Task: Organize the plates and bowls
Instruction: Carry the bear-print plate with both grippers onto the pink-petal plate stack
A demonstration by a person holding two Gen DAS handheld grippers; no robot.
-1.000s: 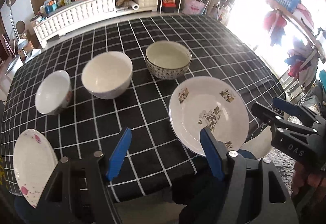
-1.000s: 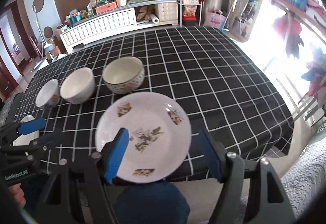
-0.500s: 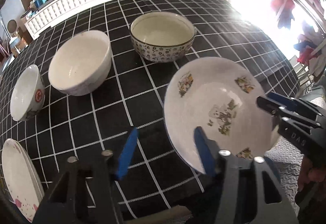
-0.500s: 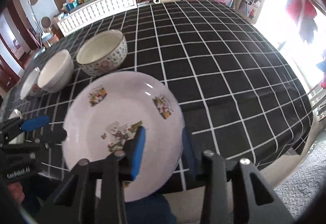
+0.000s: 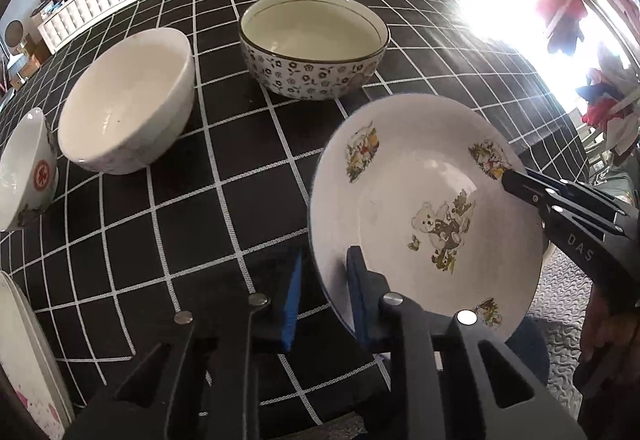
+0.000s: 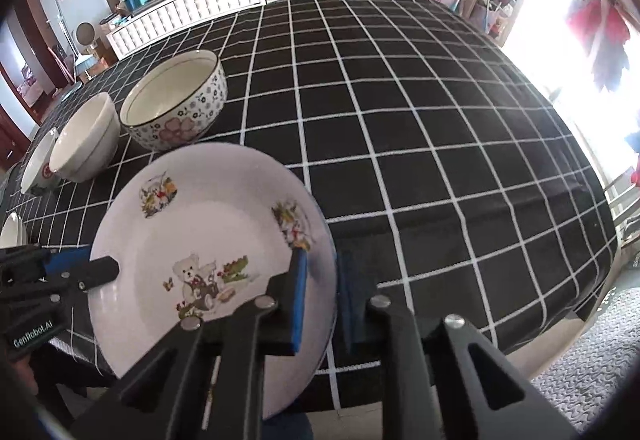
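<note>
A white plate with bear pictures (image 5: 424,207) (image 6: 208,252) is tilted up off the black checked table. My left gripper (image 5: 324,288) is shut on its left rim. My right gripper (image 6: 320,292) is shut on its right rim; it shows at the right in the left wrist view (image 5: 520,183). Behind stand a flower-patterned bowl (image 5: 316,39) (image 6: 176,99), a plain white bowl (image 5: 128,99) (image 6: 86,137) and a small bowl with a red mark (image 5: 26,167) (image 6: 38,163).
A white plate with pink specks (image 5: 28,368) lies at the table's near left edge. The table's front edge (image 6: 460,340) is just under the grippers. A white cabinet (image 6: 188,3) stands beyond the far side.
Both grippers have closed on the bear plate's opposite rims. The plate has tipped up from lying flat, and both cameras have moved closer to it.
</note>
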